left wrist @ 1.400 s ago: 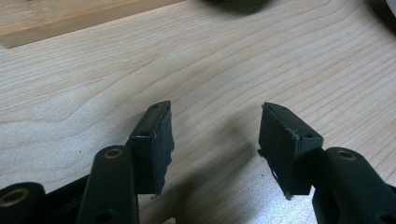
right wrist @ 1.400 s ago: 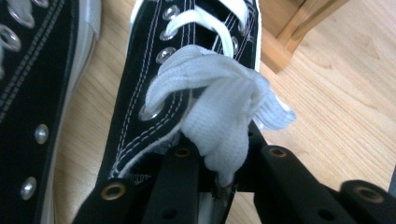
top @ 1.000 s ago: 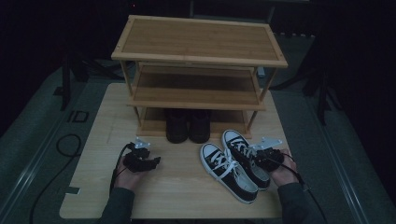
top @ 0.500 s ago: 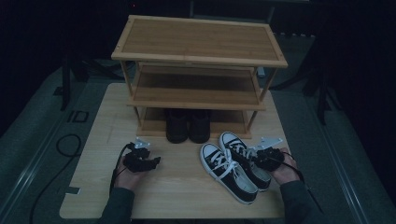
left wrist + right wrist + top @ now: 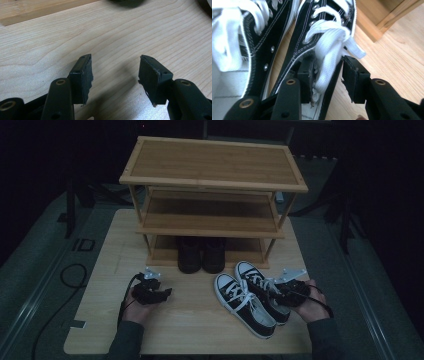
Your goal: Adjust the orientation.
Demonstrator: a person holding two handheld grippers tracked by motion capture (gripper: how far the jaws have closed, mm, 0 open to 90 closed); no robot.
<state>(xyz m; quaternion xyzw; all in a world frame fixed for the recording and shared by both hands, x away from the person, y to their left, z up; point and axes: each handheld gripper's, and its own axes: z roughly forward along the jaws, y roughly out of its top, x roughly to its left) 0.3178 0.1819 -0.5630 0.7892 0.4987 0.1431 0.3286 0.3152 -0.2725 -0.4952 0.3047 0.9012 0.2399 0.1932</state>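
A pair of black sneakers with white laces lies on the table's front right: the left sneaker (image 5: 243,306) and the right sneaker (image 5: 256,281), toes toward the rack. My right gripper (image 5: 282,290) is at the right sneaker's heel opening. In the right gripper view my right gripper (image 5: 328,60) has one jaw inside the right sneaker (image 5: 302,32) and one outside, closed on its side wall and a loop of white lace (image 5: 327,47). The left sneaker (image 5: 259,45) lies beside it. My left gripper (image 5: 162,292) rests low over bare wood, and my left gripper (image 5: 115,58) is open and holds nothing.
A three-shelf bamboo shoe rack (image 5: 212,167) stands at the back of the light wooden table (image 5: 200,330). A pair of dark boots (image 5: 202,255) sits on its bottom level. A black cable (image 5: 70,275) loops over the grey floor to the left.
My right hand and gripper have sunk slightly toward the sneaker's heel. The left gripper and the shoes have kept their places.
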